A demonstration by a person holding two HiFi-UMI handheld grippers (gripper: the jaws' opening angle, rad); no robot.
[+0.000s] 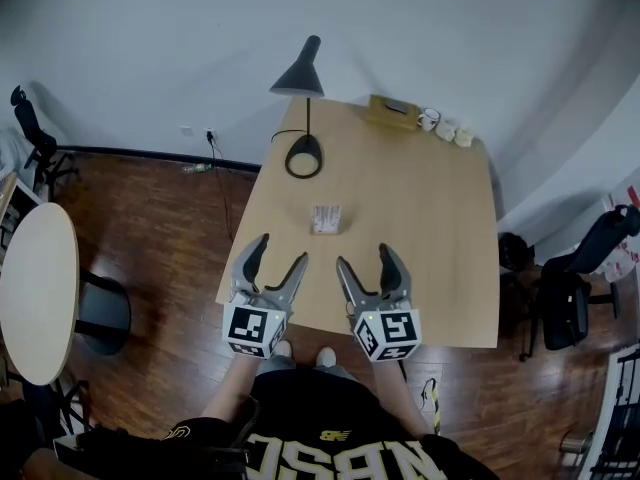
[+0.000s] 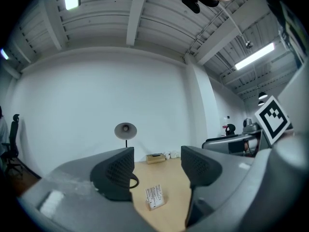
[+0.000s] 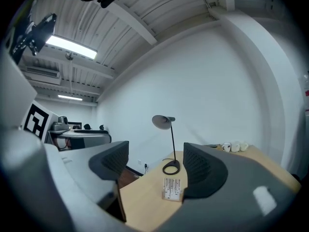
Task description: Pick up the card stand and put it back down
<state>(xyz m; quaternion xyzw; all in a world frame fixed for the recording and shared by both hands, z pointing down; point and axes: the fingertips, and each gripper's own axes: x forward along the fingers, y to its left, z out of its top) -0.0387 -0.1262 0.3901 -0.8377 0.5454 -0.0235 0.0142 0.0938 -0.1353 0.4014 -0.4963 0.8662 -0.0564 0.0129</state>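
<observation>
Card stand (image 1: 325,219) sat on the table (image 1: 440,268), ahead of my grippers and between them, long axis crosswise. Left gripper (image 1: 279,251) and right gripper (image 1: 366,258) both gaped empty; neither looked plainly nearer.

Head view: the camera sits on the person's head at the near edge of the worktop (image 1: 430,238) and faces forward and steeply down. From high up it takes in the whole top and the floor (image 1: 150,218) around it.

Left gripper view: the camera rides low on the left tongs (image 1: 280,250) and looks along them at the far wall (image 2: 96,105). It is tilted enough to catch the ceiling (image 2: 145,18).

Right gripper view: the camera is mounted likewise on the right tongs (image 1: 365,257) and is angled toward the far left.

Shared ground: all three views hold the card stand (image 1: 325,219) and the lamp (image 1: 303,118). Each gripper view also catches the neighbouring tongs at its frame edge.
</observation>
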